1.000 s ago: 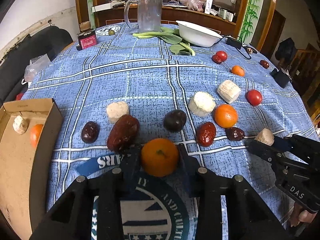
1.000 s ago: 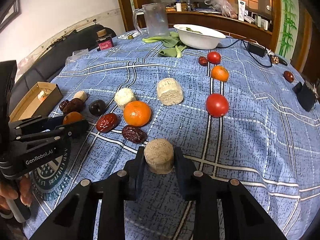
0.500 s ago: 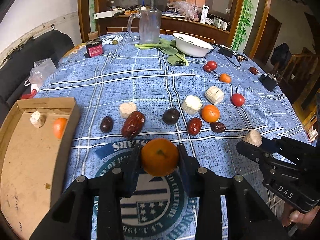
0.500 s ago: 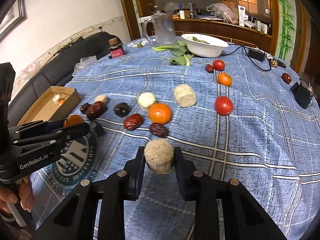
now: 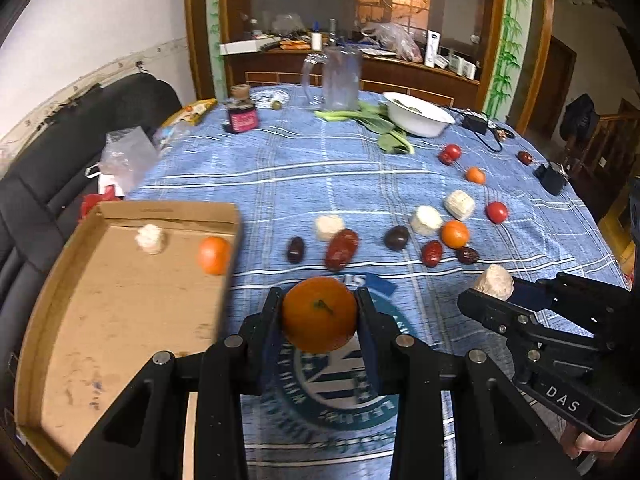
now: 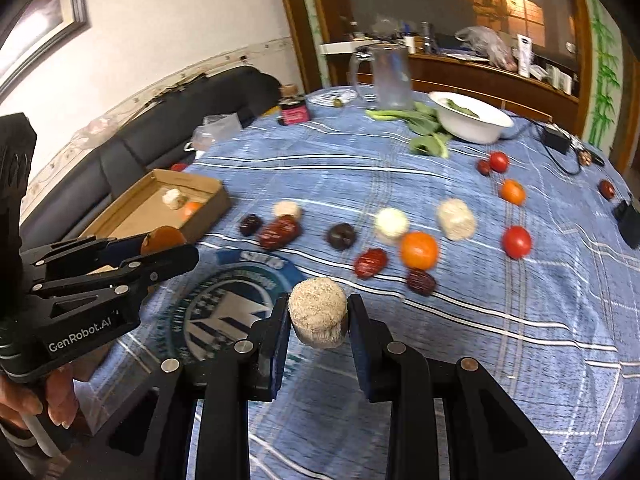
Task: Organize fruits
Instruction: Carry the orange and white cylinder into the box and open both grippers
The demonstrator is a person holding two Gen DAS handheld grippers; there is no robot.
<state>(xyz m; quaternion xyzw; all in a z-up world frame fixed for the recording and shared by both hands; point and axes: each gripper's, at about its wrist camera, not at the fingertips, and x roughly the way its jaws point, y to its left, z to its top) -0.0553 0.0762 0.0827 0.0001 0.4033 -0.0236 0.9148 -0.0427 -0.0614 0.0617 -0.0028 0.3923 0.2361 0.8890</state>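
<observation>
The left gripper [image 5: 320, 314] was squeezed tight on a mandarin orange [image 5: 319, 314], held up above the blue tablecloth [image 5: 304, 176], just right of the cardboard box [image 5: 100, 308]. Inside the box, at its far end, lay another small orange [image 5: 214, 255] and a white lumpy piece [image 5: 149, 239]. The right gripper [image 6: 318, 318] was squeezed tight on a pale round corn chunk [image 6: 318, 311], also held up in the air. More dates [image 5: 341, 249], oranges and tomatoes [image 5: 497, 212] lay spread on the cloth farther away.
</observation>
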